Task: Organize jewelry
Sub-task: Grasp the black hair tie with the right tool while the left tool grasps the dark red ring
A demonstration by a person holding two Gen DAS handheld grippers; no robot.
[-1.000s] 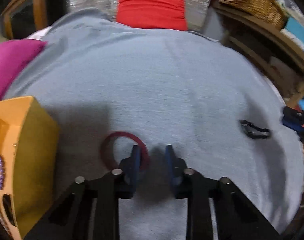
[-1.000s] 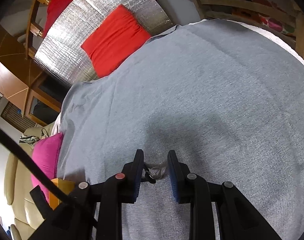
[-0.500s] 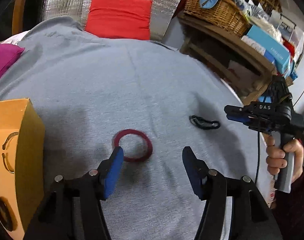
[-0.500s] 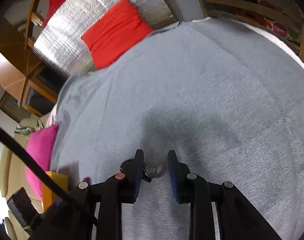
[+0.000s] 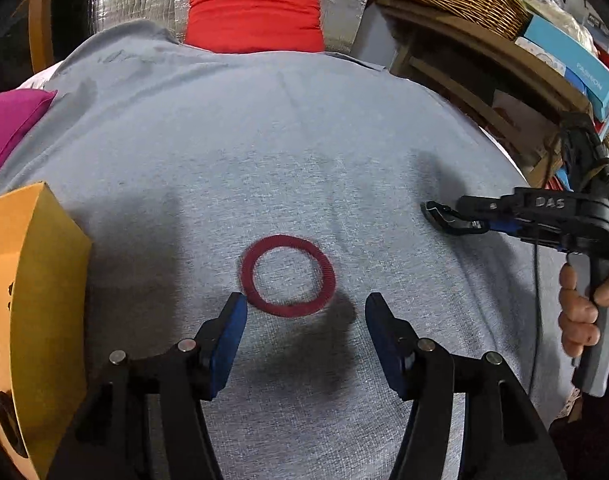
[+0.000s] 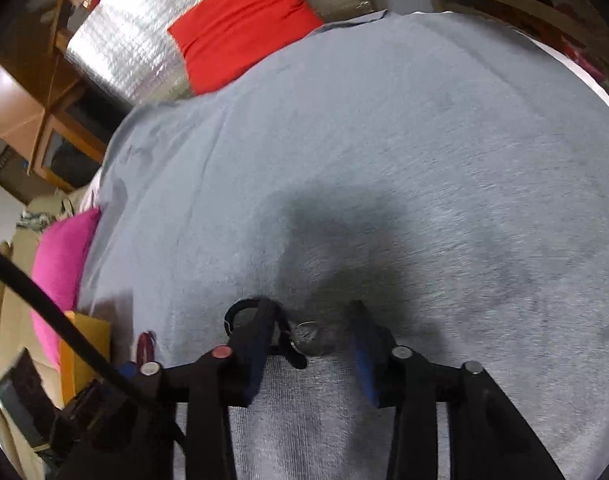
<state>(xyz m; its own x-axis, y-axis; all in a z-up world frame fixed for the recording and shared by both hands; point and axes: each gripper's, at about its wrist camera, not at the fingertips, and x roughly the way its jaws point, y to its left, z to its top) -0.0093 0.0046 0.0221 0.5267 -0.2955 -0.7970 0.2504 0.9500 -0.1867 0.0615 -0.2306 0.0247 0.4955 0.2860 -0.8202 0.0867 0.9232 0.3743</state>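
Your left hand-held gripper (image 5: 305, 312) stands apart, the red ring (image 5: 288, 275) lying free just beyond it. Your right hand-held gripper (image 6: 312, 330) has just been opening over the black clip (image 6: 260, 320) on the grey cloth (image 6: 384, 140).

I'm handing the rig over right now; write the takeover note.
Left gripper: open, holding nothing; its jaws have just opened.
Dark red fabric ring: flat on the grey cloth, just ahead of the left fingertips.
Right gripper: jaws just opening, straddling the black clasp piece with a small metal ring, not pinching it.
Yellow cardboard box: at the left, already holds some jewelry.
Left: box both pieces.
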